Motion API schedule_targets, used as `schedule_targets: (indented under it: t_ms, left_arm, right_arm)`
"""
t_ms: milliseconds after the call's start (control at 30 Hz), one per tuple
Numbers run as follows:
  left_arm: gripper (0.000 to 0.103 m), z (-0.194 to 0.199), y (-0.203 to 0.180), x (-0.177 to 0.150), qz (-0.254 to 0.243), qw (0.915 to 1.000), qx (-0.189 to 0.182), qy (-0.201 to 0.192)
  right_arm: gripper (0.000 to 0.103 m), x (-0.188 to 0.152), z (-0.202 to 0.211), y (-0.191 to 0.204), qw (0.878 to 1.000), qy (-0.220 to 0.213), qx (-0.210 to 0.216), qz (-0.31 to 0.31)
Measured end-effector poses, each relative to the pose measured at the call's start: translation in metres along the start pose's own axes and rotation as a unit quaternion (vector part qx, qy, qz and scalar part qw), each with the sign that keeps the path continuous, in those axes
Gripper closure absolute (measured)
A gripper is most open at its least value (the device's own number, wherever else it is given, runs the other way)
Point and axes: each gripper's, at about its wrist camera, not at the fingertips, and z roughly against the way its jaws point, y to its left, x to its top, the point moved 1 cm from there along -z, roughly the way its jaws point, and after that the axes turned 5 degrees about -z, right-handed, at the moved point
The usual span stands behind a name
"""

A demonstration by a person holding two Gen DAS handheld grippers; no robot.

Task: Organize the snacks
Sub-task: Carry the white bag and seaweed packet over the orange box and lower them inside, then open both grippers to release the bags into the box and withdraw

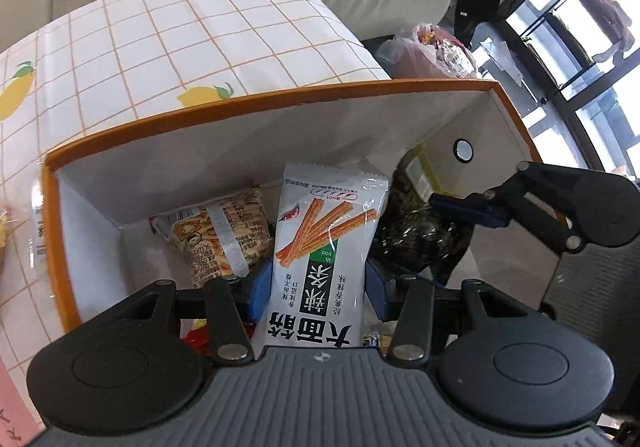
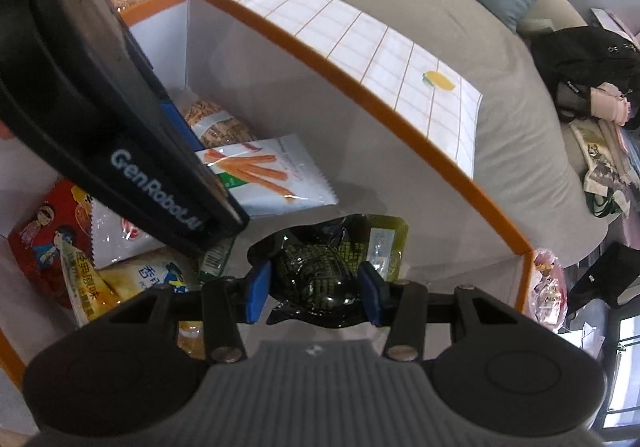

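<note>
An orange-rimmed white box sits on a lemon-print tablecloth; it also shows in the right wrist view. My left gripper is shut on a white spicy-stick snack packet and holds it inside the box; the packet also shows in the right wrist view. My right gripper is shut on a dark green snack packet inside the box, to the right of the left one. It shows in the left wrist view too, with the dark packet.
A beige striped snack bag lies in the box's far left corner. Red and yellow snack bags lie at the near left. A grey sofa runs behind the table. A pink plastic bag of snacks sits beyond the box.
</note>
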Motion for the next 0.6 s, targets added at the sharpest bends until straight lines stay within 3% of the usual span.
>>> schedule_targets:
  t_ms: [100, 300, 500, 600]
  left_arm:
    - [0.047, -0.006, -0.001, 0.0, 0.001, 0.9998, -0.018, 0.008]
    - [0.046, -0.02, -0.007, 0.001, -0.005, 0.9997, -0.012, 0.022]
    - [0.038, -0.018, -0.005, 0.0, -0.002, 0.9997, -0.011, 0.024]
    - [0.028, -0.015, -0.001, -0.002, 0.008, 0.9995, -0.024, 0.019]
  right_arm:
    - [0.057, -0.001, -0.005, -0.001, 1.0, 0.013, 0.008, 0.002]
    - [0.057, -0.006, -0.011, -0.003, 0.999, 0.031, 0.014, -0.003]
    - [0.057, -0.005, -0.018, -0.006, 0.999, 0.043, 0.024, -0.014]
    - [0.056, -0.001, -0.024, -0.012, 0.998, 0.049, 0.031, -0.031]
